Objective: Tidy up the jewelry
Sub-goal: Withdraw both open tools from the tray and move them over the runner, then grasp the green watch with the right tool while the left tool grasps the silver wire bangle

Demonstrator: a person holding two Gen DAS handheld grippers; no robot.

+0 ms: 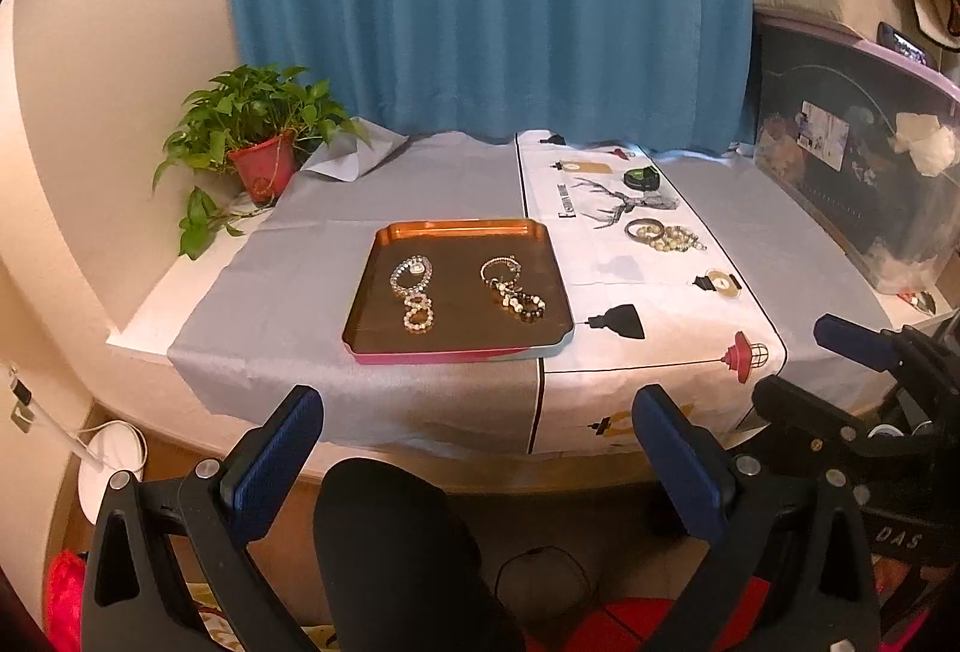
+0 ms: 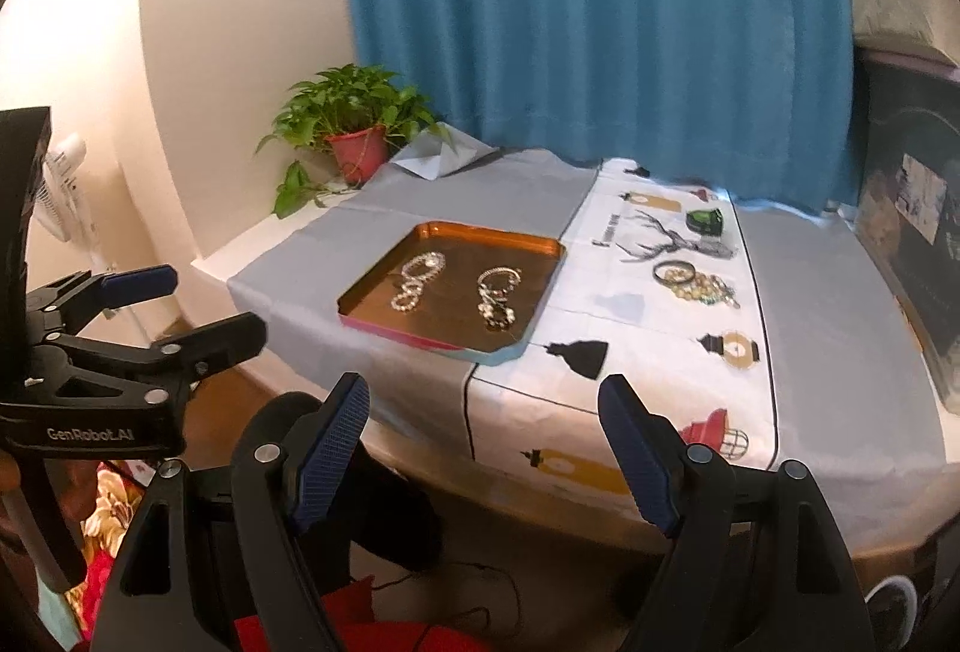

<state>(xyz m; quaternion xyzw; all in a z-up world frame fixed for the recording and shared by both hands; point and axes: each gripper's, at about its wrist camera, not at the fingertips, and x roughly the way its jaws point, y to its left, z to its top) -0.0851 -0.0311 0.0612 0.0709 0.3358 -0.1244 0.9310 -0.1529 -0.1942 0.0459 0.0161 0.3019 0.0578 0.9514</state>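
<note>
One tray (image 1: 456,230), two bracelet clusters (image 1: 414,292) on it (single pieces too tangled to count), one loose pile (image 1: 666,235), one plant (image 1: 258,123), two claws (image 1: 474,454).

Both the left gripper (image 1: 477,463) and the right gripper (image 2: 483,451) are black angular frames with triangular cut-outs, silver round screws at the joints and ribbed dark-blue pads (image 2: 333,451) on their fingers, one side plate lettered "GenRobot.AI" in white.
</note>
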